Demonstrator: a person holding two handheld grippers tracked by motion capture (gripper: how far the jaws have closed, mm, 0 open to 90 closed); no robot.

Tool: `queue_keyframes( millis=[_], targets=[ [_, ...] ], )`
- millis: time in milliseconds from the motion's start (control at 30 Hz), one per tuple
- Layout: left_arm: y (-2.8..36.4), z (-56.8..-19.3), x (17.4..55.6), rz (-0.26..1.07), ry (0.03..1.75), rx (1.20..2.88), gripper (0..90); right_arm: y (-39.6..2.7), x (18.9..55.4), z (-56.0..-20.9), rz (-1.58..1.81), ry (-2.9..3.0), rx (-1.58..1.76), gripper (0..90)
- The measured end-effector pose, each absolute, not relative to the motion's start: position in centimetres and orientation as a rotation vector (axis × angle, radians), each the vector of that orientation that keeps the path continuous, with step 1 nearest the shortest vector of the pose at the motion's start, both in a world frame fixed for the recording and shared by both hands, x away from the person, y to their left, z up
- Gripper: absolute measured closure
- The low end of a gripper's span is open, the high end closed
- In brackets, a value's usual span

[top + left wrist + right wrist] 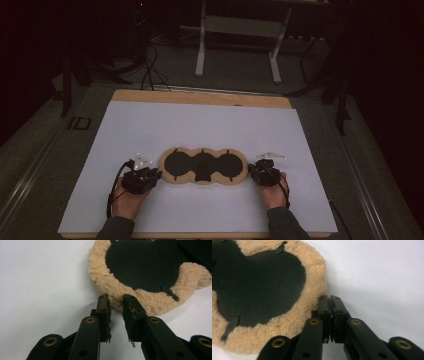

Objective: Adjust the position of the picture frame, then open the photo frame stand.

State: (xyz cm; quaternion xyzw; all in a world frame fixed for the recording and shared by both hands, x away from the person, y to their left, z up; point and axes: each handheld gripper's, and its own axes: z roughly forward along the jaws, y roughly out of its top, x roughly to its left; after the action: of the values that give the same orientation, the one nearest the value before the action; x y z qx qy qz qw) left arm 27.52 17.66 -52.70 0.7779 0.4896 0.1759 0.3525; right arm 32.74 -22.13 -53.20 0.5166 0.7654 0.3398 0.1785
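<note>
A long three-lobed pad [202, 166], black in the middle with a tan fleece rim, lies flat on the white sheet [200, 125]. My left gripper [153, 175] rests at the pad's left end. In the left gripper view its jaws [115, 298] stand a little apart with bare sheet showing between them, and the tips sit just short of the fleece rim [150, 302]. At the pad's right end is my right gripper [252, 170]. Seen in the right gripper view, that gripper [330, 298] has its jaws pressed together beside the fleece [312, 290], with nothing visibly between them.
The white sheet covers a wooden table [200, 97] whose far edge shows. Beyond it stand a white desk frame [240, 30] and cables [150, 70] on a dark floor. A hand holds each gripper near the front edge.
</note>
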Motion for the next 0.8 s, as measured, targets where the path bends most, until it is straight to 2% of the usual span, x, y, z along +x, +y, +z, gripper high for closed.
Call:
queue_keyframes(
  millis=[333, 800],
  targets=[
    [18.1, -52.4, 27.4, 0.479, 1.274, 1.979, 71.0, -23.1, 31.8, -52.0, 1.021, 2.131, 1.452, 81.5],
    [17.6, -51.4, 26.7, 0.5, 1.182, 1.963, 66.2, -23.0, 30.8, -49.8, 1.091, 2.184, 1.363, 64.2]
  ],
)
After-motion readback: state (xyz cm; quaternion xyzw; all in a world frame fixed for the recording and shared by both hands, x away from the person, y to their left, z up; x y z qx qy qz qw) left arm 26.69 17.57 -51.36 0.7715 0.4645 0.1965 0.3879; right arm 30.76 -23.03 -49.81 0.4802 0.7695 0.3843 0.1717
